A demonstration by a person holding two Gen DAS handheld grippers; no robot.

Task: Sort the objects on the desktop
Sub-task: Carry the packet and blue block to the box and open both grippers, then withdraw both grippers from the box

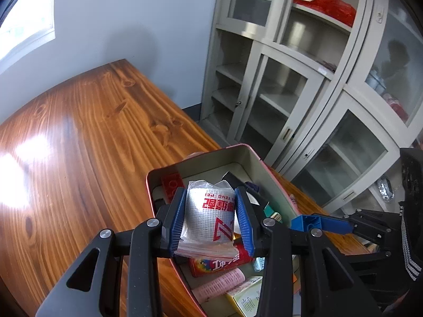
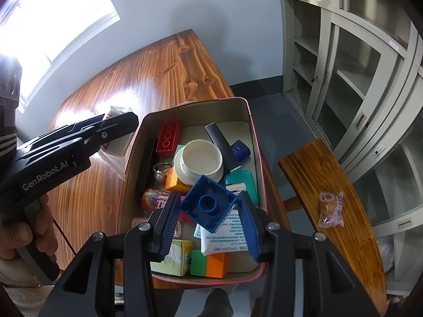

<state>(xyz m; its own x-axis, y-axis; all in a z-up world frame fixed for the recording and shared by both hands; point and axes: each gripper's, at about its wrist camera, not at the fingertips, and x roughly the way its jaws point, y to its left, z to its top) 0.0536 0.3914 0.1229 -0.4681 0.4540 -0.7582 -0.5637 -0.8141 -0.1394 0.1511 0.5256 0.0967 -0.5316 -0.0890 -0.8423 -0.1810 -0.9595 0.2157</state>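
Left wrist view showed the left claw (image 1: 208, 218) closed on a plastic-wrapped roll (image 1: 210, 216), its two blue pads pressing the sides of the bundle, which hung above the near end of a pink-rimmed tin box (image 1: 161, 170) standing on the wooden table (image 1: 79, 137). The roll looked light and soft, its clear wrapper crinkled and glossy (likely slippery), with a flat sealed flap sticking out at the bottom; I judged the firm round body between the pads the right place to hold, since the flap alone would slide or tear. At the right edge of this view the right claw (image 1: 317, 223) showed side-on with a blue building block (image 1: 308, 222) at its tips. Right wrist view showed that same claw (image 2: 208, 216) gripping the block (image 2: 208, 203), hollow underside turned toward the camera, pads on two opposite walls, held above the box (image 2: 253, 142). Being hard, rigid plastic and light, the block seemed easy to carry, though its smooth walls could let it pivot if pinched near a corner, so flat mid-wall contact looked best. Below lay a crowded heap: a red brick (image 2: 168, 138), a white round tub (image 2: 202, 159), a teal case (image 2: 244, 182), an orange and green block (image 2: 208, 264) and printed cartons. A small packet (image 2: 331, 210) lay on a separate wooden bench (image 2: 317, 163) to the right, well apart from the box. A hand (image 2: 26, 232) held the left claw's handle at the left edge.
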